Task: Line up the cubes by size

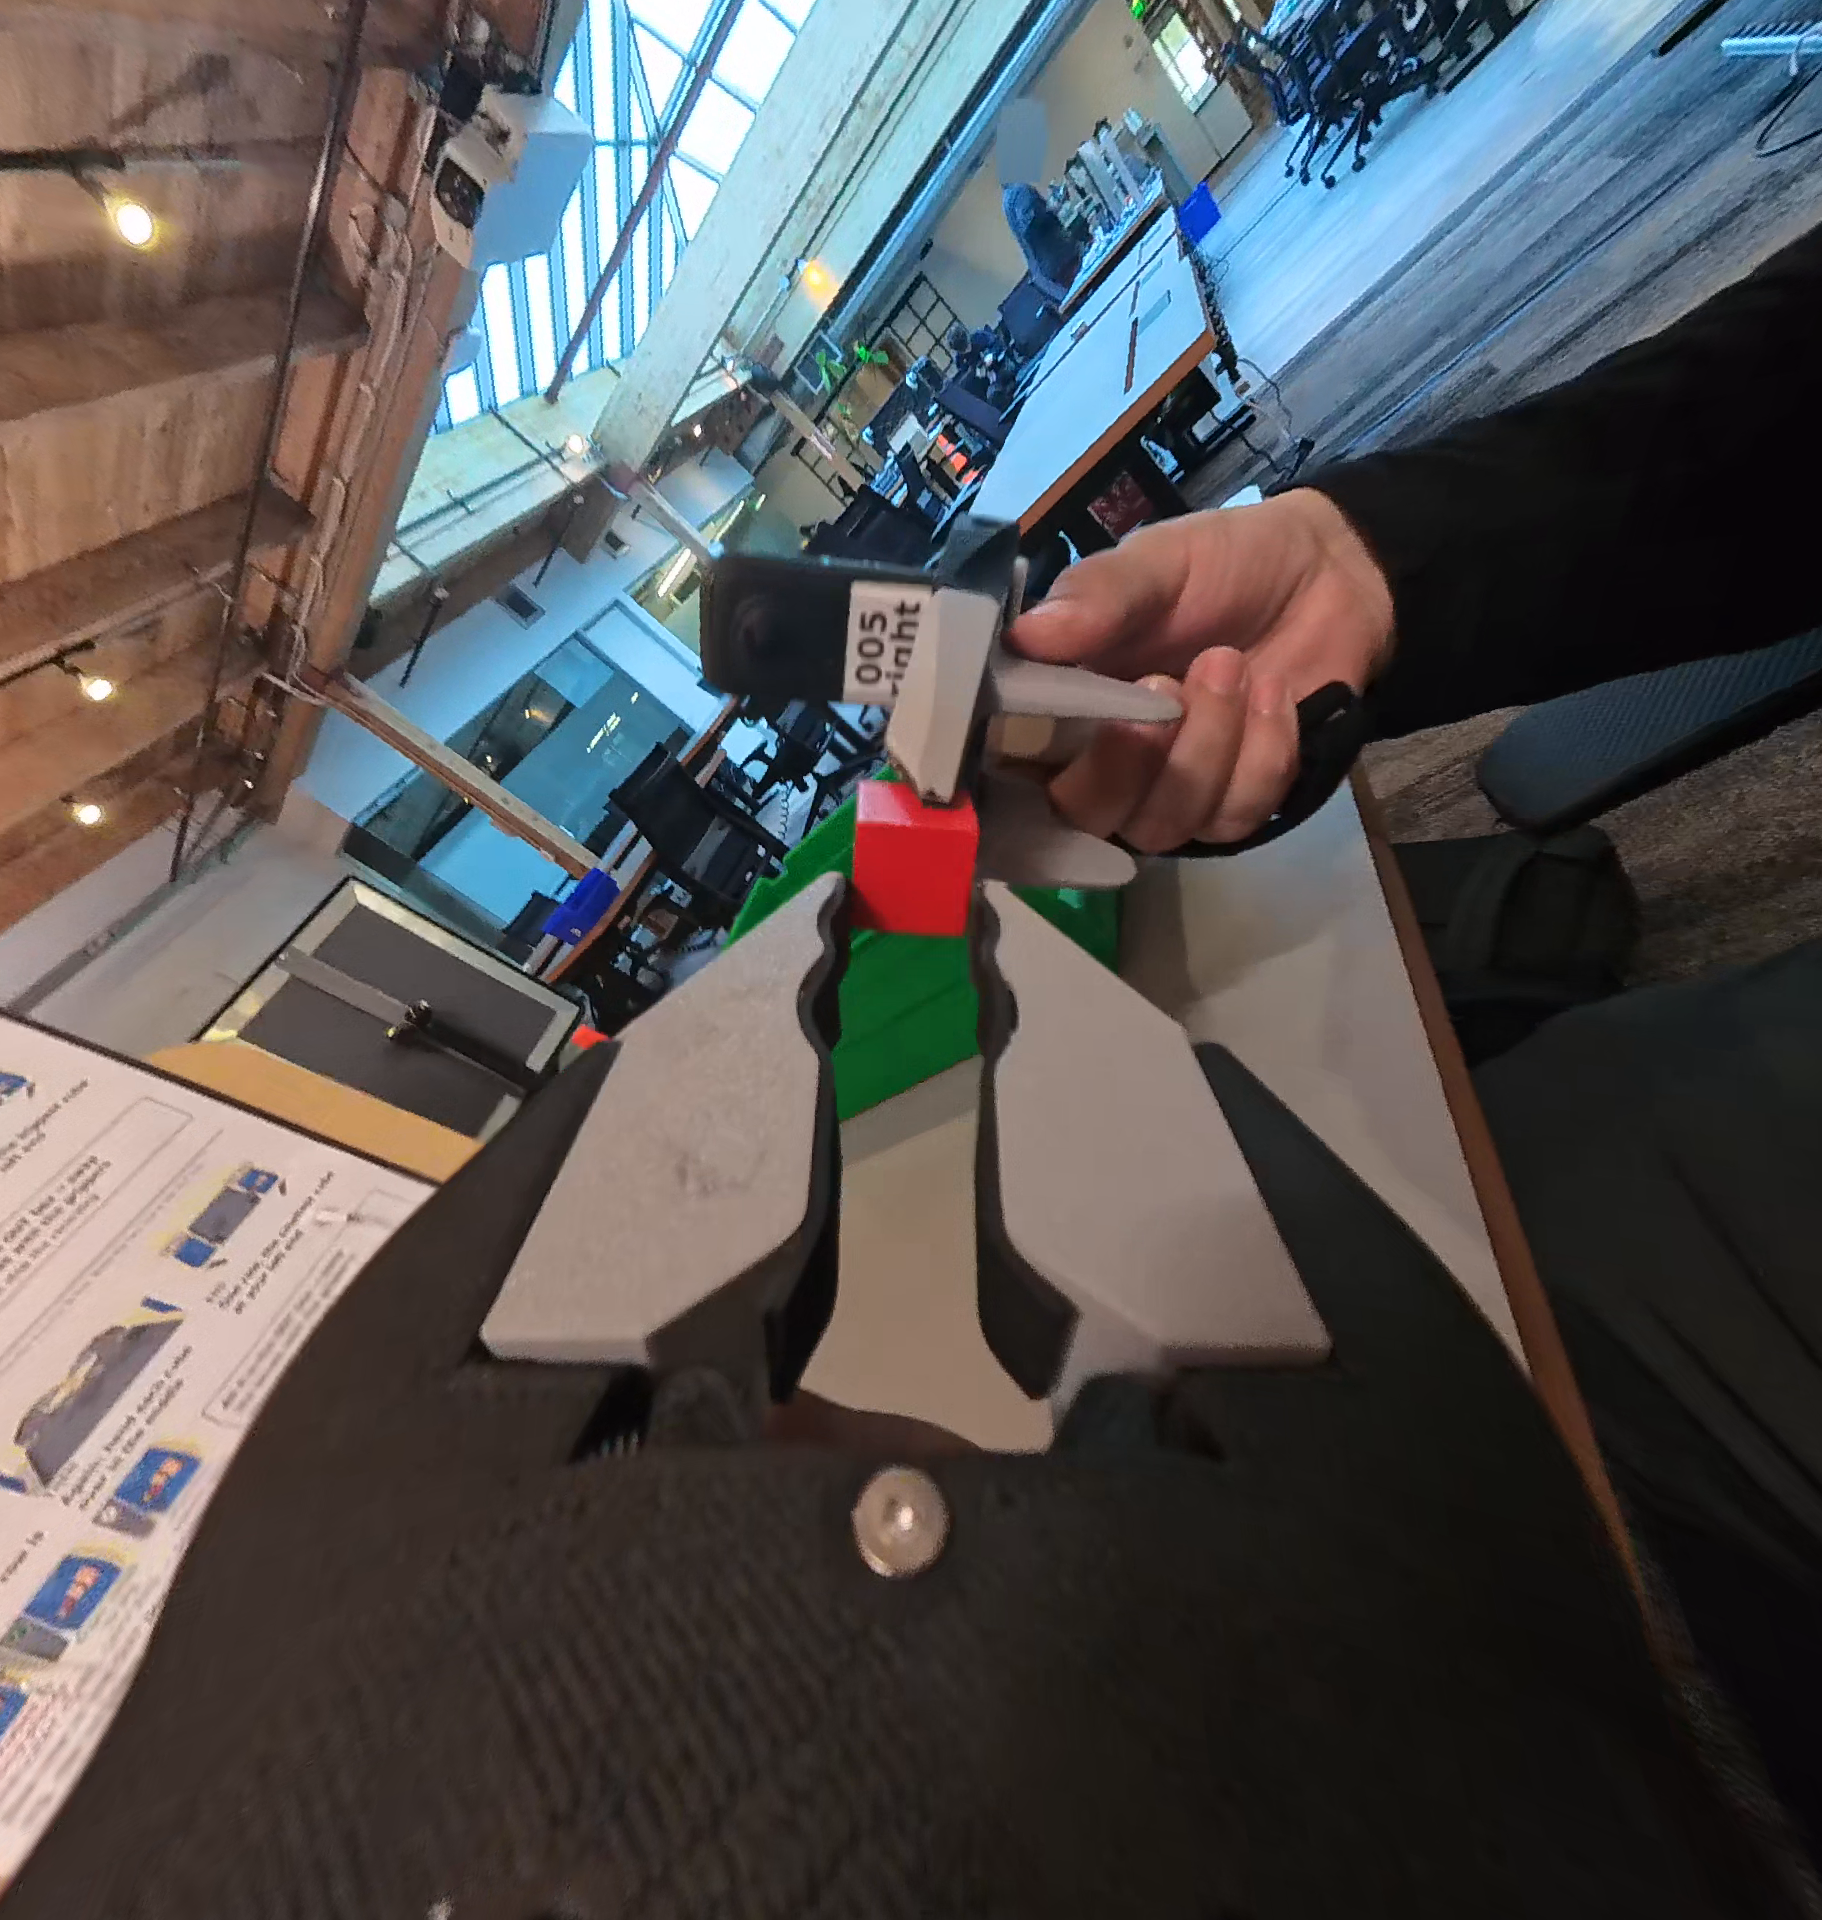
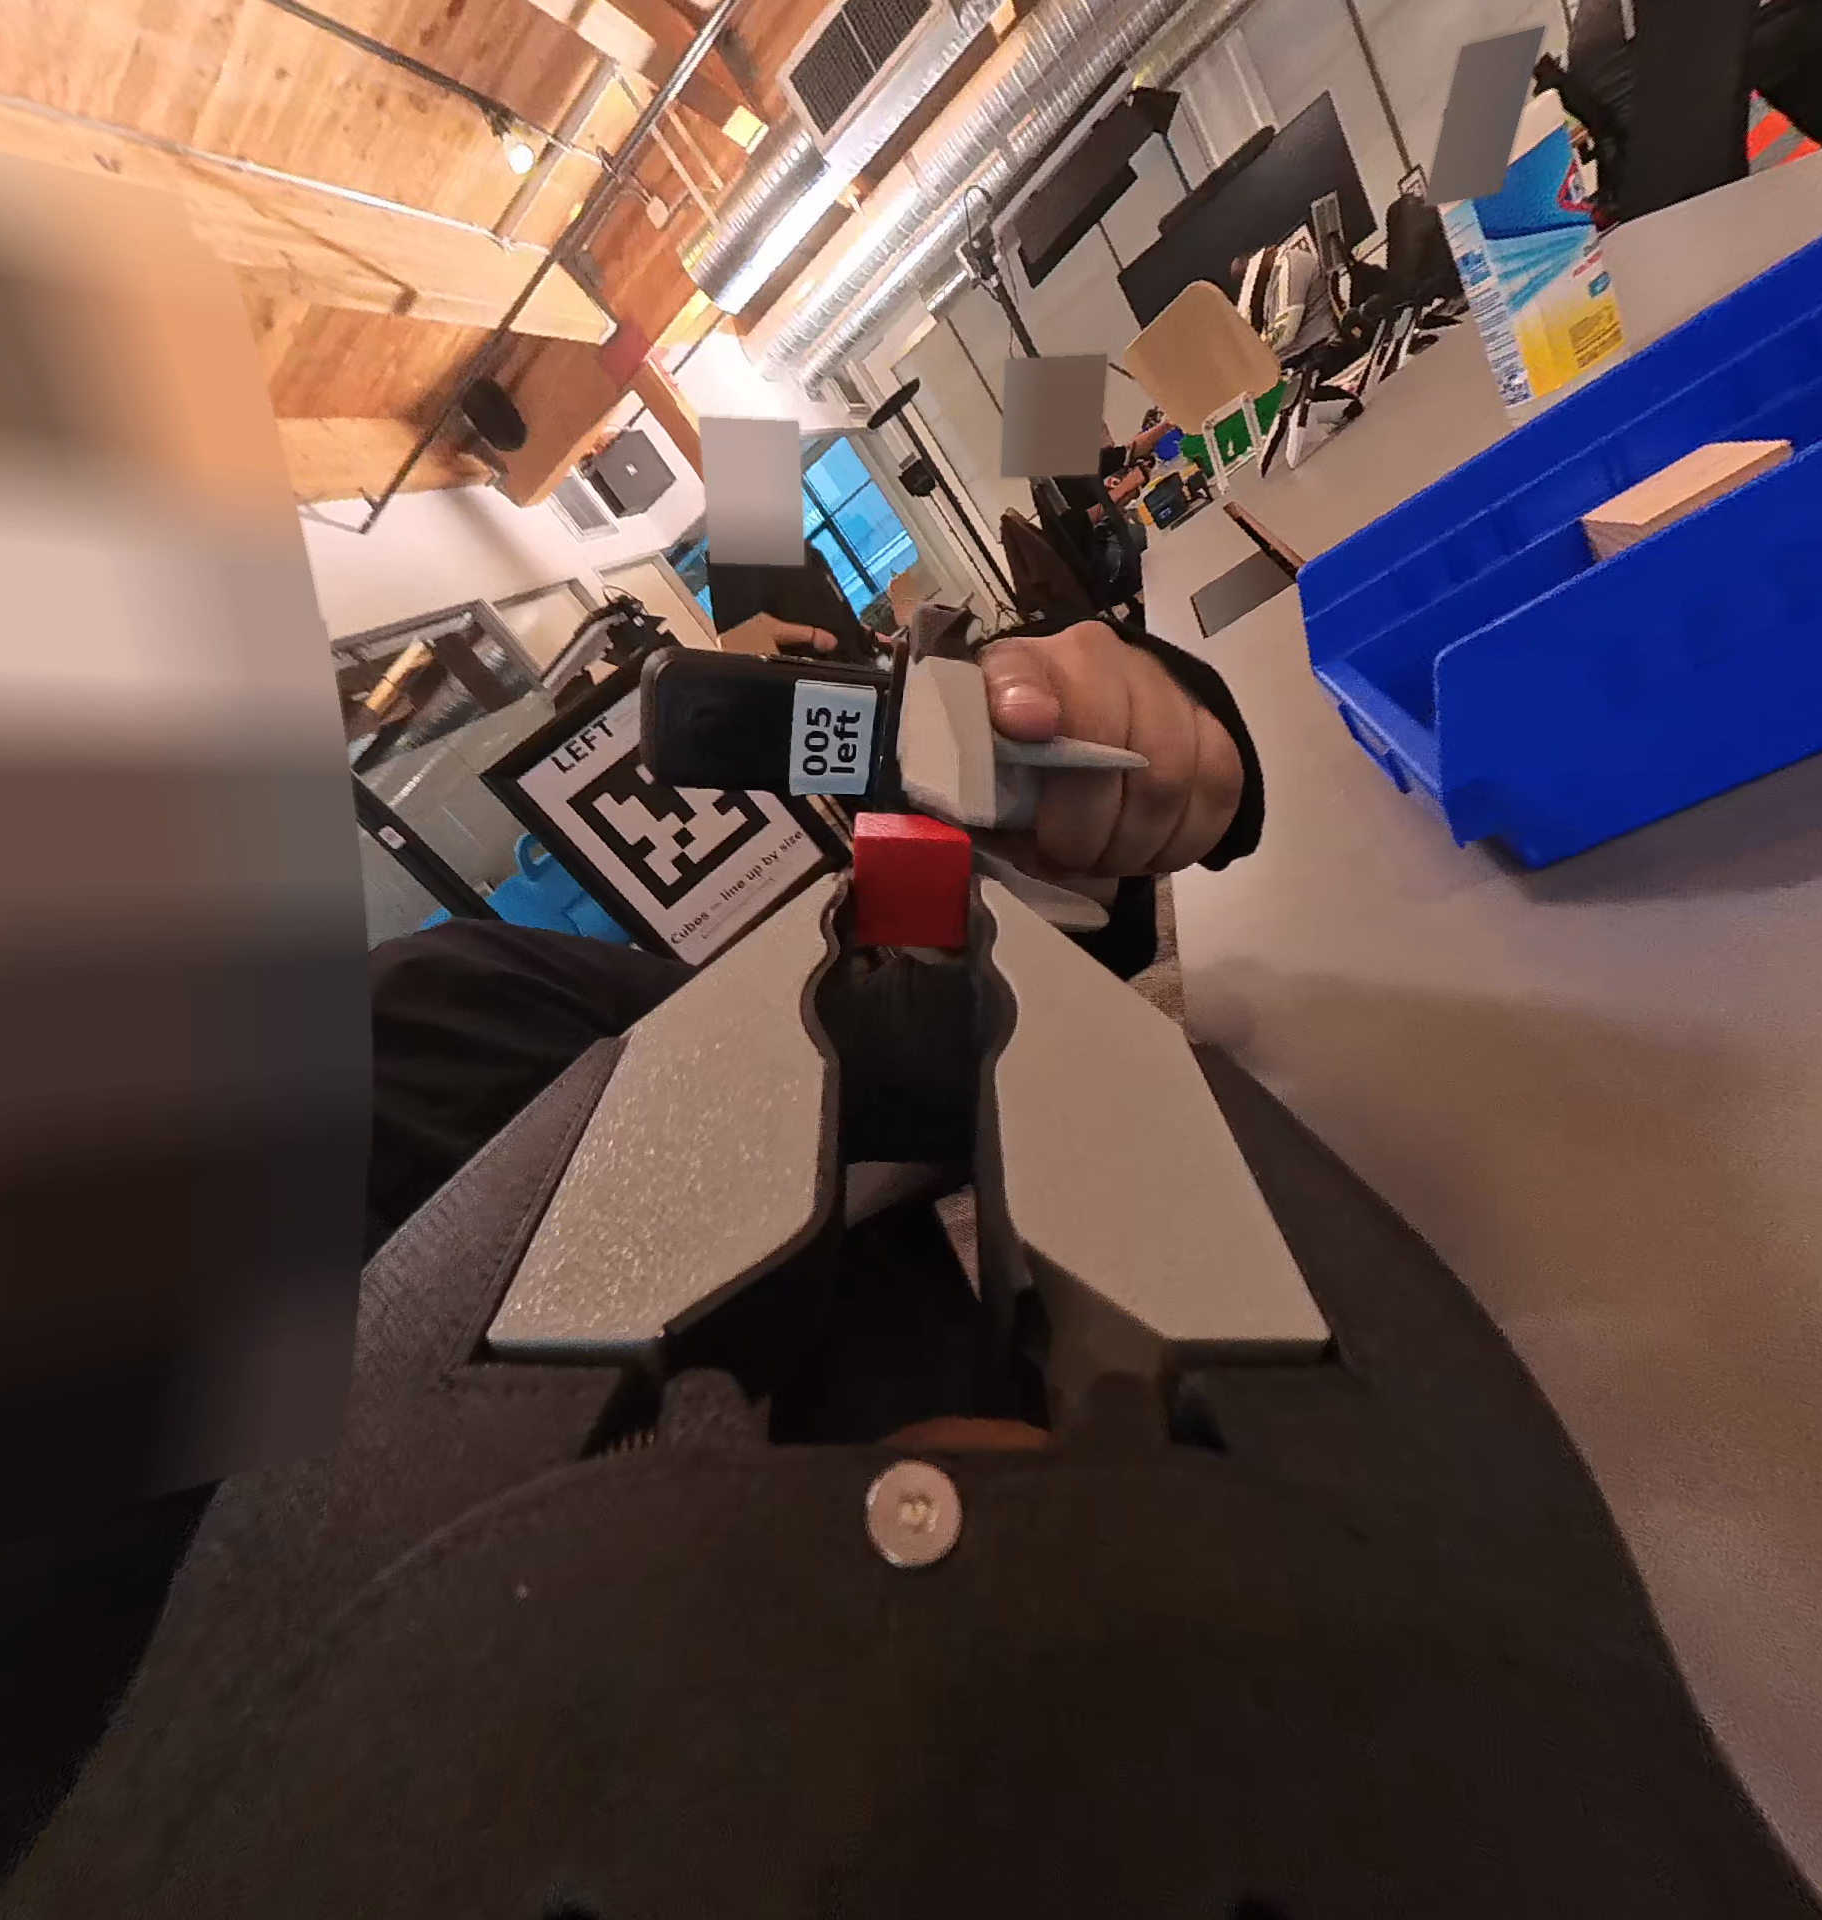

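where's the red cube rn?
The small red cube is held up between the tips of both tongs, left tongs and right tongs, which meet head-on; in the left wrist view green plastic pieces lie just behind it.

A blue bin (image 2: 1613,665) sits on the grey table (image 2: 1458,1143), holding a wooden block (image 2: 1676,497). A printed instruction sheet (image 1: 86,1351) lies flat.
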`<state>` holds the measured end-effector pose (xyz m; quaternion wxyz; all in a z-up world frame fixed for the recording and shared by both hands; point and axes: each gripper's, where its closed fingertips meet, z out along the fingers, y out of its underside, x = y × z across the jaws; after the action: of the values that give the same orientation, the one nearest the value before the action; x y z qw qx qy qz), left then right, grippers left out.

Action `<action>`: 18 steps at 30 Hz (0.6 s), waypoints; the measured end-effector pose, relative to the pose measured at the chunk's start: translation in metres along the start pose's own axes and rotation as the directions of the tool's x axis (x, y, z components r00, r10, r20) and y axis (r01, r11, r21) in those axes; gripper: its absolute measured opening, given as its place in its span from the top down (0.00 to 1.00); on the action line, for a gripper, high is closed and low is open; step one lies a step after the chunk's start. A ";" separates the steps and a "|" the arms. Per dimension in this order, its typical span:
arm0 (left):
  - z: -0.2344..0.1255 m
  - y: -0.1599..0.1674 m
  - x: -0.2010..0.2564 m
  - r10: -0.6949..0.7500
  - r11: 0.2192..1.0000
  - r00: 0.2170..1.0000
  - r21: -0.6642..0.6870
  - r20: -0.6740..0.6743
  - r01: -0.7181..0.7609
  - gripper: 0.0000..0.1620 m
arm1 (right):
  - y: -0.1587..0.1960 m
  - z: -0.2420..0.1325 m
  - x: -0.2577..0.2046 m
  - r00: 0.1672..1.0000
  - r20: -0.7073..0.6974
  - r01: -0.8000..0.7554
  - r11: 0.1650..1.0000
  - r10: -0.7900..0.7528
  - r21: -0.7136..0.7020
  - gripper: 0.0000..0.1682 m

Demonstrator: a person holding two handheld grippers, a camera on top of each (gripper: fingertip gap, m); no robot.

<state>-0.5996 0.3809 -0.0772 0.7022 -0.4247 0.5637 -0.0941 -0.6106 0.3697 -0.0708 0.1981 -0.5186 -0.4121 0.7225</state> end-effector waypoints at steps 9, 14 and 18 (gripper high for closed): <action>-0.035 0.016 -0.001 -0.088 0.990 0.996 -0.111 0.008 0.088 0.99 | -0.039 -0.084 0.034 0.784 -0.421 0.371 0.888 -0.456 -0.271 0.89; -0.057 0.040 0.046 -0.111 0.971 0.991 -0.220 -0.076 0.092 0.98 | -0.063 -0.185 0.090 0.509 -0.465 0.282 0.651 -0.724 -0.704 0.89; -0.069 0.064 0.075 -0.165 0.948 0.983 -0.290 -0.084 0.134 0.97 | -0.045 -0.233 0.142 0.527 -0.349 0.081 0.455 -0.775 -0.887 0.89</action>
<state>-0.6562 0.3408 -0.1752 0.5938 -0.5565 0.5743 -0.0882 -0.4585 0.5885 -0.1467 0.2898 -0.6477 -0.6969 0.1041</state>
